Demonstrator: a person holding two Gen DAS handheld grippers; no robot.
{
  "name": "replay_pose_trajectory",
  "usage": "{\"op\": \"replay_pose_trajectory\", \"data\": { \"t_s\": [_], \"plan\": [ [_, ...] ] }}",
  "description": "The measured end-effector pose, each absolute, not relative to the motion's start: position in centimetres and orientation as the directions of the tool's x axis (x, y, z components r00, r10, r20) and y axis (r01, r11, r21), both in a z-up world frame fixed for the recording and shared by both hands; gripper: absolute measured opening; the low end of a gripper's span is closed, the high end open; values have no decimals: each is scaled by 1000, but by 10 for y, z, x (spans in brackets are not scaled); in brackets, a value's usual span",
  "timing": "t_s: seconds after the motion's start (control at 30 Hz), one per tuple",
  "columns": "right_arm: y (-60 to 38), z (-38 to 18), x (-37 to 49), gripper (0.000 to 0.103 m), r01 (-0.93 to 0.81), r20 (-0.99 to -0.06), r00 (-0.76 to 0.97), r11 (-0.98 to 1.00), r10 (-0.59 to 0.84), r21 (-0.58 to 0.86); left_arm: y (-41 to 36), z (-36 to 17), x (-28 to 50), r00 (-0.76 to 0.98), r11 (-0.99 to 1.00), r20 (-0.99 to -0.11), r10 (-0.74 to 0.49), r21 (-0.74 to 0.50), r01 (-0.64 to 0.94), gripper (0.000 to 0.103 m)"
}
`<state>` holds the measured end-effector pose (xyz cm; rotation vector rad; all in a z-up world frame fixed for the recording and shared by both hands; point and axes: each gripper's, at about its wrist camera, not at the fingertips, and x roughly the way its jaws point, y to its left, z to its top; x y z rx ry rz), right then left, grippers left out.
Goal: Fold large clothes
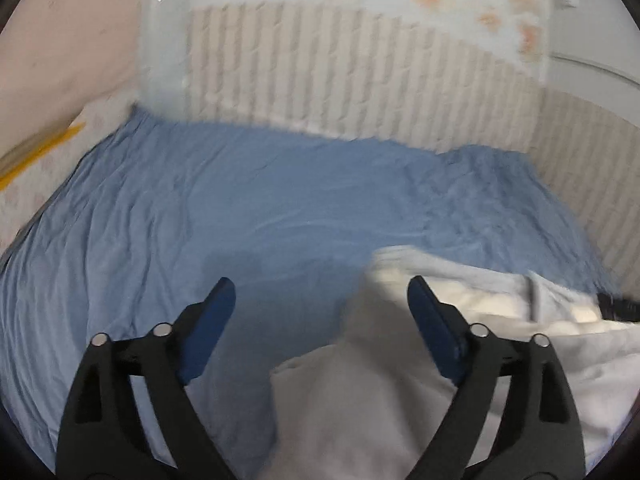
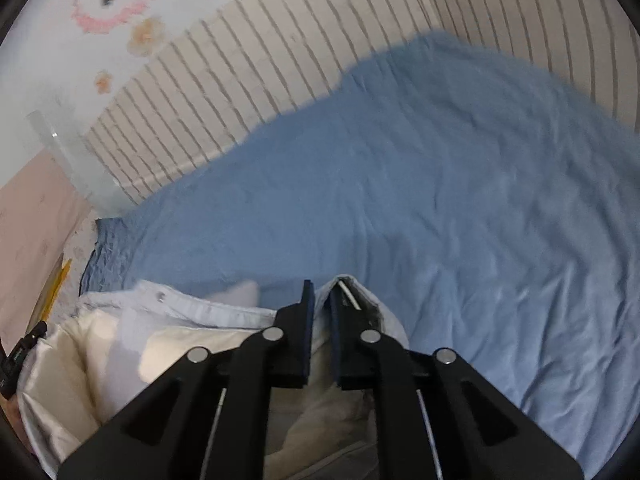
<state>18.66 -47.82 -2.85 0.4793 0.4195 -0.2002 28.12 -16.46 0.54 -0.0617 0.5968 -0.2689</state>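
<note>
Left tongs (image 1: 320, 292) released, blue pads spread wide – nothing between them, hovering over the blue sheet (image 1: 240, 208) with the white garment (image 1: 400, 380) bunched below and right of them. Right tongs (image 2: 322, 294) nearly closed, clenched on a fold of the white garment (image 2: 160, 340) – cloth sits between the pads. Garment lies crumpled at the bed's near edge; striped wall (image 2: 280, 60) behind.

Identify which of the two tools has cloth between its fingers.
The right tool: white garment fabric sits in its narrow gap. The left tool gapes wide, gripping nothing.
</note>
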Motion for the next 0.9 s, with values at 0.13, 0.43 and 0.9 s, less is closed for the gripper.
{"op": "replay_pose_trajectory", "data": {
  "t_s": [0.13,0.43,0.9],
  "plan": [
    [-468,16,122,101,252,-212,962,856,-172,451,-199,8,236,763,918,-529,-371,-88,385,94],
    [-395,-31,76,101,277,-394,911,893,-125,356,-254,-20,180,628,780,-591,-507,-5,626,94],
    [-367,-76,226,101,219,-572,817,957,-73,190,-272,-48,316,688,906,-619,-378,-94,414,100]
  ]
}}
